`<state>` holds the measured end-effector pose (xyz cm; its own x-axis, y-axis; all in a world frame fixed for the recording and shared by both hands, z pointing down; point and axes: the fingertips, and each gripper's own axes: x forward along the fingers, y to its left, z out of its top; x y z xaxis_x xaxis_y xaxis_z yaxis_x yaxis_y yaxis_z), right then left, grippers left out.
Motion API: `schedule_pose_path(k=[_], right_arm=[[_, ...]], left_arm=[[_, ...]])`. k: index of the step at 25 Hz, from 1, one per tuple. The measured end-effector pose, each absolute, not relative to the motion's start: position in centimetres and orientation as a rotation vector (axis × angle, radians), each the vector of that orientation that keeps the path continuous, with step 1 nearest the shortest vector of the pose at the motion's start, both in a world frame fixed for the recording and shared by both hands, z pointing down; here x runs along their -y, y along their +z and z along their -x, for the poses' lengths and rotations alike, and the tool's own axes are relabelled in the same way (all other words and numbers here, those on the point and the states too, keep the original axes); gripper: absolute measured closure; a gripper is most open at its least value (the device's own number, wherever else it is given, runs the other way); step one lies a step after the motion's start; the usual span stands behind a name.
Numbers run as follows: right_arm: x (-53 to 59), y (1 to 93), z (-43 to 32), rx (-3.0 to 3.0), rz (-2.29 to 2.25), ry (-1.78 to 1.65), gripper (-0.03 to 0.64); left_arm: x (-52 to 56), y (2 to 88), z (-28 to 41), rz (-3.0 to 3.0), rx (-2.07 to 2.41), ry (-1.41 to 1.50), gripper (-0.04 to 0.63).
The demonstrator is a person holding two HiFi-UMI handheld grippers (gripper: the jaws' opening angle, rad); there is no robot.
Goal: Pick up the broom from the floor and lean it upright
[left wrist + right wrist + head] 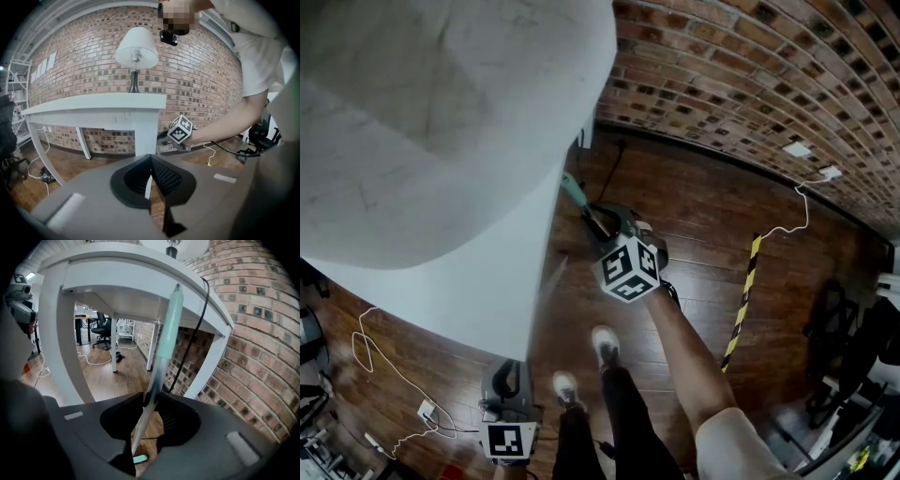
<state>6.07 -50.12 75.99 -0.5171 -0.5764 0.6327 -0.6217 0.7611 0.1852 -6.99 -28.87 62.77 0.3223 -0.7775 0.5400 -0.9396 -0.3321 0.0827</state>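
Note:
The broom's handle [149,397] stands nearly upright, and its mint-green grip [168,319] rests against the edge of the white table [140,268]. In the head view the green grip [574,190] shows beside the table [469,281]. My right gripper [150,401] has the handle running between its jaws, which stand slightly apart from it, open. It shows with its marker cube in the head view [598,220] and in the left gripper view [161,138]. My left gripper [511,375] hangs low at the near left, its tips [150,159] together and empty. The broom's head is hidden.
A brick wall [750,66] runs behind the table, with a black cable [190,348] down it. A lamp [136,47] stands on the table. Yellow-black tape [742,300] and white cables [384,366] lie on the wooden floor. The person's shoes [605,345] are close behind.

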Motion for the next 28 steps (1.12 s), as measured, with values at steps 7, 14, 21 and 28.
schedule_pose_path(k=[7,14,21,28], right_arm=[[50.4,76.0,-6.2,2.252,-0.910,0.080,0.493],[50.8,76.0,-6.5,2.256,-0.939,0.107,0.477],[49.8,75.6,-7.2,2.259,-0.968,0.142,0.457],[48.3,76.4,-8.4,2.238,-0.985,0.187,0.494]], left_arm=[[28.9,62.9,7.1,-2.227,1.509,0.581,0.595],[28.9,63.1,7.4,-2.214,1.501,0.587,0.595],[28.8,62.7,7.5,-2.213,1.518,0.578,0.595],[28.6,62.2,7.7,-2.224,1.529,0.564,0.595]])
